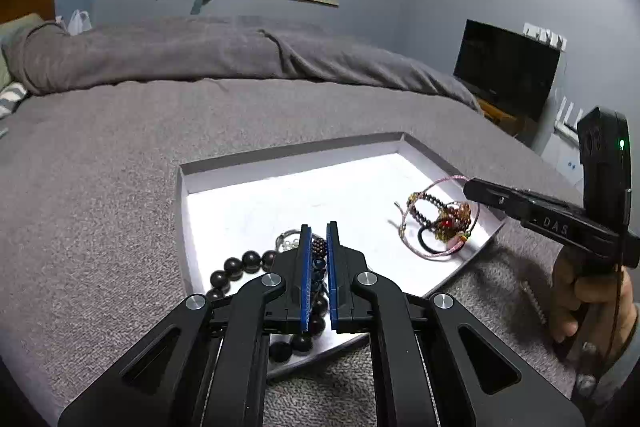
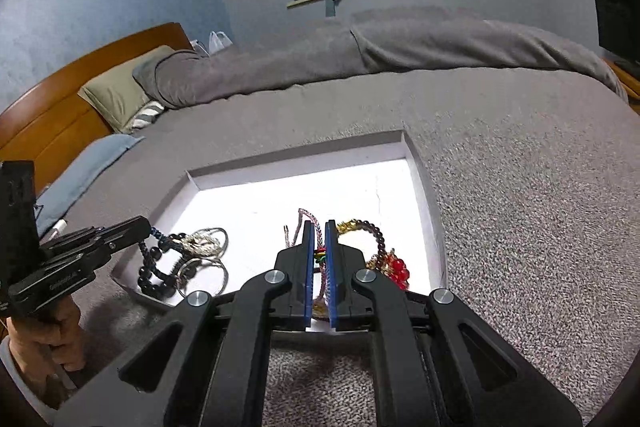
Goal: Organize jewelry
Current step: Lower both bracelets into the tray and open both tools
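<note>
A shallow white box (image 1: 280, 195) lies on the grey bed cover; it also shows in the right wrist view (image 2: 256, 203). My left gripper (image 1: 319, 231) is shut on a small blue bead bracelet (image 1: 319, 259), above a large dark bead bracelet (image 1: 240, 267) and silvery bangles (image 1: 286, 241) at the box's near left. My right gripper (image 2: 319, 227) is shut on a pink cord bracelet (image 2: 310, 221) with coloured knots, in a tangle with a dark bead bracelet (image 2: 376, 235) and red and amber beads (image 2: 396, 269). That tangle hangs lifted in the left view (image 1: 440, 219).
The grey bed cover (image 1: 120, 167) surrounds the box, with a folded duvet (image 1: 180, 51) behind. Pillows (image 2: 116, 91) and a wooden headboard (image 2: 60, 95) are at the left. A dark monitor (image 1: 506, 67) stands at the right. A thin chain (image 1: 534, 301) lies on the cover near the right hand.
</note>
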Action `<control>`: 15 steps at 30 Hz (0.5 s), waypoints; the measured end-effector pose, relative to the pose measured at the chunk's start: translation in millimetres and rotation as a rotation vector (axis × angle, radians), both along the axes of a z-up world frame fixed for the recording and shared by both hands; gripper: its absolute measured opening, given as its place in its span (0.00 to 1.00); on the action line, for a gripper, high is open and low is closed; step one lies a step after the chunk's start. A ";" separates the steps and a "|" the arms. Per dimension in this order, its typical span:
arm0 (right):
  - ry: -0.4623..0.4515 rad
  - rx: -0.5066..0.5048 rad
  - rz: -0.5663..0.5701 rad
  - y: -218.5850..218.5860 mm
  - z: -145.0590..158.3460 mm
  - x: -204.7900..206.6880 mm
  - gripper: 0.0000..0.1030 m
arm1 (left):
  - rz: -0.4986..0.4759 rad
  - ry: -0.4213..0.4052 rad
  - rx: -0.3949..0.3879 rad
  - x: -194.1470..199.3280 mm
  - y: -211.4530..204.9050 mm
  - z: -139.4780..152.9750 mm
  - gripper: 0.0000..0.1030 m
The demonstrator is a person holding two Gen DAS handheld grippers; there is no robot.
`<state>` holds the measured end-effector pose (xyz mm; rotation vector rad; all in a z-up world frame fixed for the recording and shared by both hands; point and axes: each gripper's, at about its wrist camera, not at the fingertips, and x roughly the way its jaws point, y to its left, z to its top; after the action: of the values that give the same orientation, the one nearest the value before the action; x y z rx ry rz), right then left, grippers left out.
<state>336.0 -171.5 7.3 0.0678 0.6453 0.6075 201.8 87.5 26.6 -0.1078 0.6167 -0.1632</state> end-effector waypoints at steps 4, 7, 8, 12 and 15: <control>0.003 -0.036 -0.003 2.0 -3.7 0.7 0.05 | 0.005 0.014 0.013 1.0 -3.5 -4.6 0.08; 0.022 -0.058 -0.004 4.5 -7.5 4.5 0.05 | 0.012 0.034 0.026 3.7 -5.2 -9.6 0.08; 0.024 -0.063 -0.005 5.0 -8.2 4.8 0.05 | 0.015 0.040 0.031 4.5 -5.6 -11.2 0.08; 0.025 -0.076 -0.005 6.6 -8.7 4.1 0.06 | 0.021 0.051 0.038 6.4 -7.6 -12.7 0.08; 0.028 -0.084 -0.007 7.5 -9.6 4.1 0.14 | 0.030 0.049 0.037 6.1 -7.9 -12.6 0.22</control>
<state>340.2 -164.0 -2.3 0.0002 0.6968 0.5726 207.8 79.6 14.0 -0.0852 0.6665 -0.1206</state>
